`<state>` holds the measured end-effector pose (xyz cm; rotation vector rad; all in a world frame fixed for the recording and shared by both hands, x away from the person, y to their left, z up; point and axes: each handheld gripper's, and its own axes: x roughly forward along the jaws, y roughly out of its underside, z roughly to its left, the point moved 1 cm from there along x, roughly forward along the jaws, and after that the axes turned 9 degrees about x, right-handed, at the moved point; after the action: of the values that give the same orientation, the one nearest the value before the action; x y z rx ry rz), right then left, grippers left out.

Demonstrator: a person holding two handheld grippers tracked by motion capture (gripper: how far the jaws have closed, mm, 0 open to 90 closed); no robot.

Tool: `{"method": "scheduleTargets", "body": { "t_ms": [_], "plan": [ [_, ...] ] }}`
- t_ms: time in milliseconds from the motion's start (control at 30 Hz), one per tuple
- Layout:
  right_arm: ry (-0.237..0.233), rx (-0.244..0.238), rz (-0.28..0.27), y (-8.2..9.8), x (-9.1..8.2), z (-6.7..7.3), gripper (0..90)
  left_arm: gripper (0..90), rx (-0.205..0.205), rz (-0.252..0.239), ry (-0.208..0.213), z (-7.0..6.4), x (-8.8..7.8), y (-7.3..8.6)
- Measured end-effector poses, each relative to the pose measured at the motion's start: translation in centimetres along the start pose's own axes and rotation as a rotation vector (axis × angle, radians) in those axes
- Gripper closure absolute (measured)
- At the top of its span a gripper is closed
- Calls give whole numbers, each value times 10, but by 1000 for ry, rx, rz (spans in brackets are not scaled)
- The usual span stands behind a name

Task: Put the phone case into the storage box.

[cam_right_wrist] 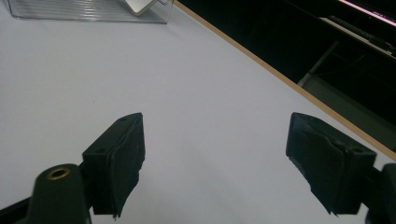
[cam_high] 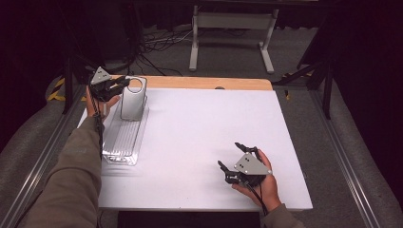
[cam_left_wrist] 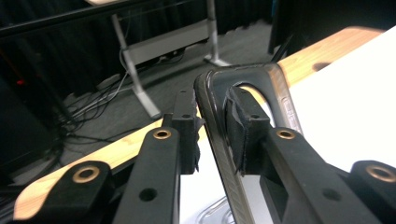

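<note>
A clear phone case (cam_high: pixel 133 100) stands upright at the far end of a clear ribbed tray (cam_high: pixel 122 142) on the left of the white table. My left gripper (cam_high: pixel 124 83) is at the case's top edge. In the left gripper view its jaws (cam_left_wrist: pixel 212 126) straddle the case's dark rim (cam_left_wrist: pixel 210 93), one pad outside and the other inside by the camera cut-out, closed on it. My right gripper (cam_high: pixel 230 154) rests low over the table's front right, held in a hand. Its jaws (cam_right_wrist: pixel 215 154) stand wide open with nothing between them. The tray (cam_right_wrist: pixel 84 11) and case (cam_right_wrist: pixel 137 4) lie far ahead of it.
The white tabletop (cam_high: pixel 204 123) has a wooden strip (cam_high: pixel 204 83) along its far edge. Beyond it, on the floor, stand a white metal frame (cam_high: pixel 233 21) and loose cables (cam_high: pixel 157 42). Metal rails run along both sides of the table.
</note>
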<state>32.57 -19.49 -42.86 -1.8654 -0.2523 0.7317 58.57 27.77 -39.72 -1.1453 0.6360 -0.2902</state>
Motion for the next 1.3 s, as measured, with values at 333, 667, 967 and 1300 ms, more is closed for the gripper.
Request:
{"method": "scheduleTargets", "body": {
  "t_ms": [333, 667, 967, 1300],
  "plan": [
    [-9, -4, 6, 0, 1, 1, 208, 713, -25, 50, -27, 1, 3, 8],
    [-8, 1, 1, -1, 0, 1, 212, 681, -49, 52, -14, 1, 2, 13],
    [-8, -3, 0, -1, 1, 1, 215, 664, -64, 49, -11, 4, -1, 17],
    [-8, -9, -6, -2, 0, 1, 215, 666, -45, 29, -12, 0, -9, 12]
  ]
}}
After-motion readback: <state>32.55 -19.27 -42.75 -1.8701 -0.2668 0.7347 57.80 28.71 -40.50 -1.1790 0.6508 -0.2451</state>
